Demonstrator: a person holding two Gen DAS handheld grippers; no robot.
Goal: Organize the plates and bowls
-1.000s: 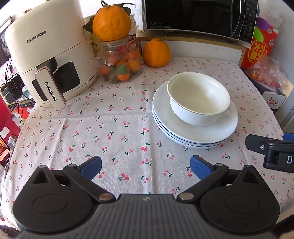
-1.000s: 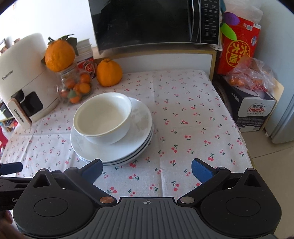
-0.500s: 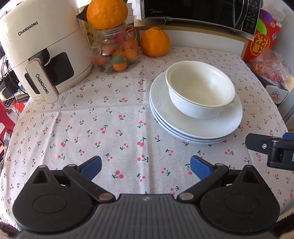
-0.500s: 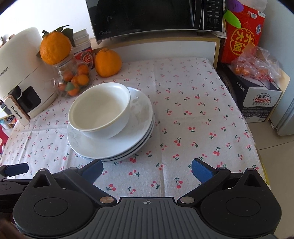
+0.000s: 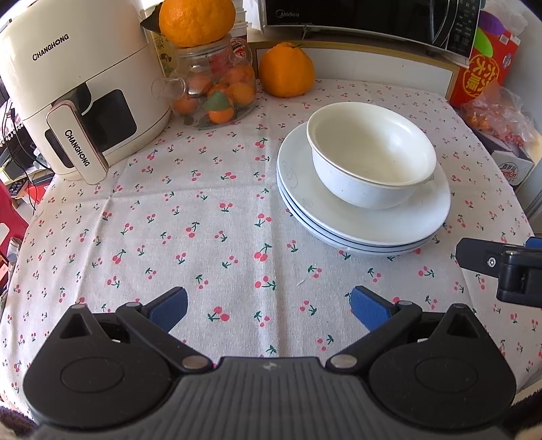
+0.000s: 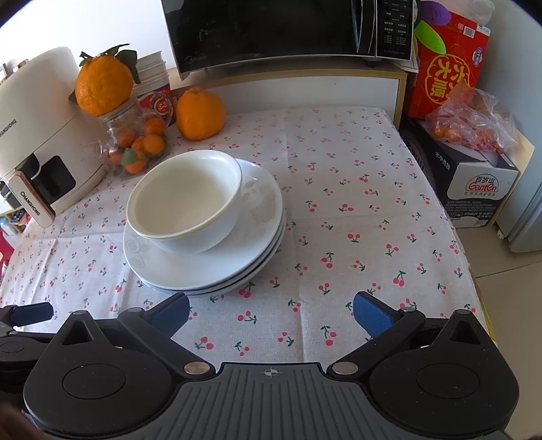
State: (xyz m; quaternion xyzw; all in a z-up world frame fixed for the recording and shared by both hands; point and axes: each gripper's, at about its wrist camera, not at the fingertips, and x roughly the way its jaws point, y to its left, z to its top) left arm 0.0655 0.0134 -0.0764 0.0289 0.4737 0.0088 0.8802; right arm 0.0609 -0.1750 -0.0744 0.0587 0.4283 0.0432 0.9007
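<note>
The left tool hung low over the table with its blue pads spread wide and nothing between them. Only cherry-print cloth lay in that gap. The right tool was likewise wide open and held nothing, its pads apart over bare cloth near the front edge of the table.

Ahead and to the right of the left tool stood the stack of plates, with the white bowl sitting upright on the top plate, set toward the far side of it. From the right tool the same stack lay ahead and to the left, its near rim just beyond the left pad, not touching it; the bowl sat toward the stack's far left. Part of the right tool showed at the right edge of the left view, just beside the stack's near right rim and apart from it.

Left of the stack a broad run of open cloth reached to the air fryer. Behind it stood a glass jar of small oranges with a large orange on top, and another orange beside it. To the right of the stack, open cloth ran to the table's right edge, past which sat a cardboard box and a bag of fruit. A microwave stood on a shelf at the back.
</note>
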